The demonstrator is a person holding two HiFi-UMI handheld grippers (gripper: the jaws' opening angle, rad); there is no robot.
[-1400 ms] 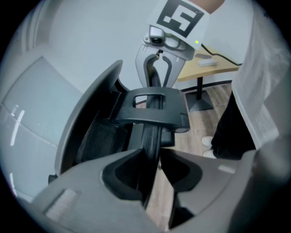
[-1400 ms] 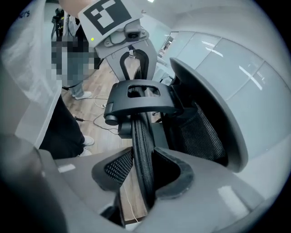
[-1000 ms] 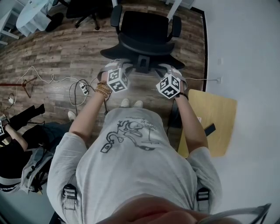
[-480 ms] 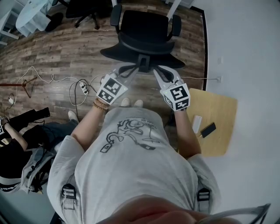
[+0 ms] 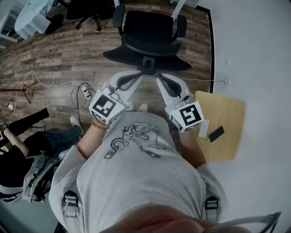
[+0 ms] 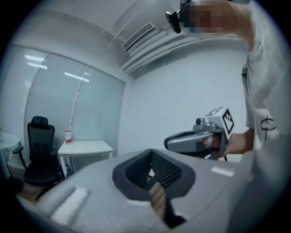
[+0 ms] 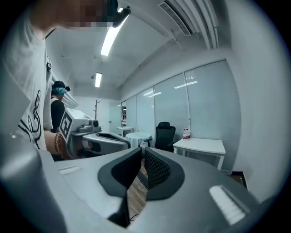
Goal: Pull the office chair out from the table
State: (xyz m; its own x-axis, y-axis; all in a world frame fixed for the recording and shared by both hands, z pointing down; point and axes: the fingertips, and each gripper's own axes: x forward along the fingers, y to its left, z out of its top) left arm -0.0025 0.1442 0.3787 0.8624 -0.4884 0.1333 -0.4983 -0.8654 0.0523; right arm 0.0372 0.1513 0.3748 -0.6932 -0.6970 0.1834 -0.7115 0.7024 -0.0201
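The black office chair (image 5: 150,32) stands on the wood floor straight ahead, its back toward me and its seat toward the white table legs (image 5: 179,7) at the top. Both grippers hover side by side short of the chair's back, touching nothing. My left gripper (image 5: 136,75) is shut and empty; its own view shows the pads (image 6: 166,170) together. My right gripper (image 5: 160,78) still has a narrow gap, its jaws closing with nothing between them. Each gripper shows in the other's view: the right gripper (image 6: 200,139) and the left gripper (image 7: 95,139).
A small wooden table (image 5: 227,118) with a phone (image 5: 217,134) stands at my right by the white wall. Cables and a power strip (image 5: 86,91) lie on the floor at left, near a seated person (image 5: 27,136). Farther off are another black chair (image 7: 164,135) and a white table (image 7: 200,145).
Both grippers rose from low behind the chair's back and drew toward my body, tilting up to near level. Their jaws closed. The chair barely moved.
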